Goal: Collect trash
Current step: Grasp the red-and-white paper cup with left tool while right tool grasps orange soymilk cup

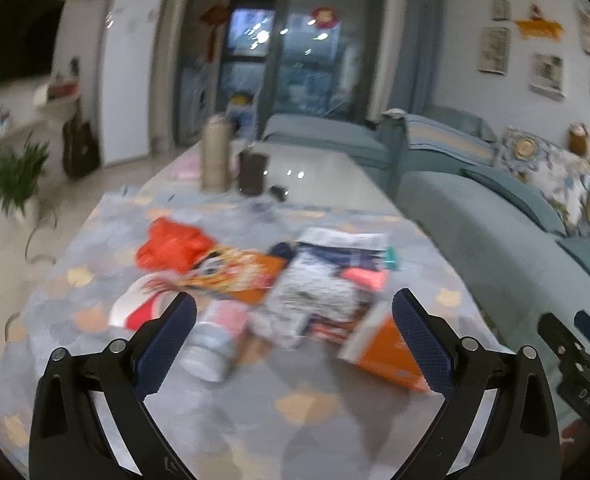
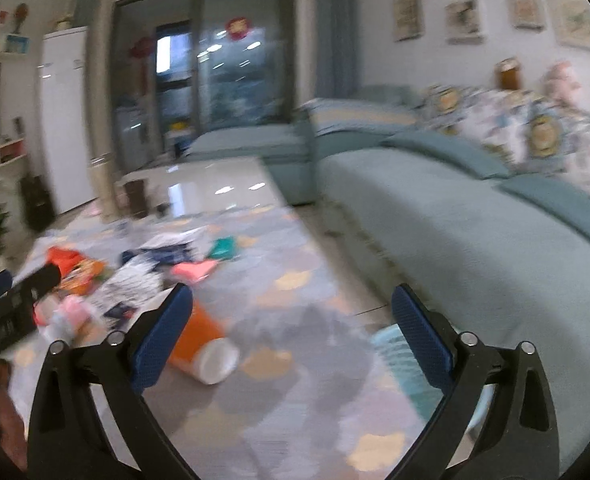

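Note:
Trash lies in a heap on a grey patterned cloth (image 1: 223, 408) on the table: a red plastic bag (image 1: 171, 248), an orange snack packet (image 1: 235, 276), a white paper cup (image 1: 135, 308), a pink-and-white bottle (image 1: 215, 340), a grey patterned wrapper (image 1: 323, 288), an orange-and-white carton (image 1: 387, 352). My left gripper (image 1: 295, 344) is open and empty just above the near side of the heap. My right gripper (image 2: 295, 344) is open and empty, to the right of the heap; the carton (image 2: 203, 344) lies by its left finger. The views are blurred.
A thermos (image 1: 215, 156) and a dark cup (image 1: 253, 172) stand further back on the glossy table (image 1: 327, 176). A teal sofa (image 2: 455, 216) runs along the right. A light blue basket (image 2: 399, 356) sits low between table and sofa. A plant (image 1: 15, 180) stands on the floor at left.

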The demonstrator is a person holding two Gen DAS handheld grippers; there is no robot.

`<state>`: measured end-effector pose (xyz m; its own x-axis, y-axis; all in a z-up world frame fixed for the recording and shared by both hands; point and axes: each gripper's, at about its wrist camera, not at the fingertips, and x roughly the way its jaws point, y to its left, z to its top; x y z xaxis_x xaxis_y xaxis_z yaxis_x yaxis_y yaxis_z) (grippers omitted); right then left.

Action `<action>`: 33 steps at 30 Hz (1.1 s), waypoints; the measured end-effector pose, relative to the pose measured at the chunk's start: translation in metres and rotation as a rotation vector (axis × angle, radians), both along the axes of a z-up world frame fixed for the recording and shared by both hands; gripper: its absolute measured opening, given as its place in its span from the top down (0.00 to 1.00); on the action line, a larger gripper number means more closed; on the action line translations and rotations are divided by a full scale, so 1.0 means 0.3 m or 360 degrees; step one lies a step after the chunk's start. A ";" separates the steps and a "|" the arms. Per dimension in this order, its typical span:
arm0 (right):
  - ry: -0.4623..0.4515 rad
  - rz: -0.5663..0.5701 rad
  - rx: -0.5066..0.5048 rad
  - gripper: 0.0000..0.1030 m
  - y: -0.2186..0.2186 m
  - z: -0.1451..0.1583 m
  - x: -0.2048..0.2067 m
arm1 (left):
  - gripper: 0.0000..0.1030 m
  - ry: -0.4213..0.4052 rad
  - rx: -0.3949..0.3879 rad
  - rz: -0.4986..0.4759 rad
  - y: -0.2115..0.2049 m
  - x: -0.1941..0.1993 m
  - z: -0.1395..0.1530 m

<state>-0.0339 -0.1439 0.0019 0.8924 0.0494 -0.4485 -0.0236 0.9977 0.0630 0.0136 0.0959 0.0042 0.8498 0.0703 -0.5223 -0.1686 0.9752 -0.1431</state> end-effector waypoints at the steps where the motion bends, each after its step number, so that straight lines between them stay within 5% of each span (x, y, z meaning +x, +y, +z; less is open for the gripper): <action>1: 0.0014 0.0051 -0.0007 0.17 0.013 -0.005 0.019 | 0.07 0.0025 -0.0010 0.0049 0.056 0.010 -0.011; 5: 0.0057 0.0232 -0.0049 0.32 0.080 -0.039 0.077 | 0.07 0.0132 -0.0032 0.0142 0.217 0.039 -0.063; 13: 0.0246 0.0488 -0.0003 0.32 0.176 -0.168 0.218 | 0.11 0.0322 0.0073 0.0111 0.328 0.130 -0.179; 18: 0.0381 0.0515 0.0048 0.32 0.177 -0.242 0.284 | 0.28 0.0496 0.0096 0.0159 0.375 0.202 -0.260; 28: 0.0491 0.0608 0.0049 0.32 0.221 -0.293 0.297 | 0.36 0.0580 -0.0050 0.0307 0.568 0.113 -0.285; 33: 0.0507 0.0707 0.0099 0.32 0.235 -0.281 0.274 | 0.30 0.0513 -0.0113 0.0276 0.595 0.071 -0.258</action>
